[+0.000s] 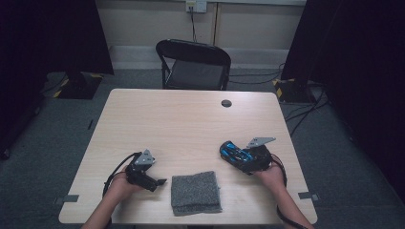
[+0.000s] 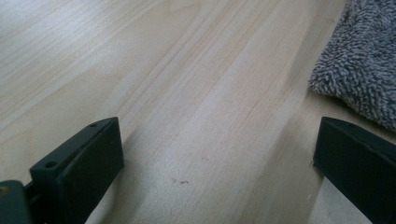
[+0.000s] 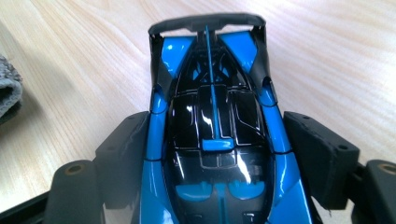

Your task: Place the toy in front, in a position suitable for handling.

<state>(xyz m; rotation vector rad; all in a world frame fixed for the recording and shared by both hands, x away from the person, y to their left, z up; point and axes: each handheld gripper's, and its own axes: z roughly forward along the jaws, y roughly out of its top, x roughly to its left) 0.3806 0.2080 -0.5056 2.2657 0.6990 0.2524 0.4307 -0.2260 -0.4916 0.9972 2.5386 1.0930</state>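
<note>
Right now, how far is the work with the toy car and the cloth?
Done: the right tongs are closed on the blue toy car, above the table. In hand: the car is held beside the folded grey cloth. Left: probably wiping; the left tongs are open beside the cloth, not touching it.

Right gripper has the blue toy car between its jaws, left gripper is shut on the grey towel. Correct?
Not quite. The left gripper is open over bare table; the left gripper view shows the grey towel off to one side, not between the jaws. The rest holds: the right gripper has the blue toy car between its jaws.
</note>
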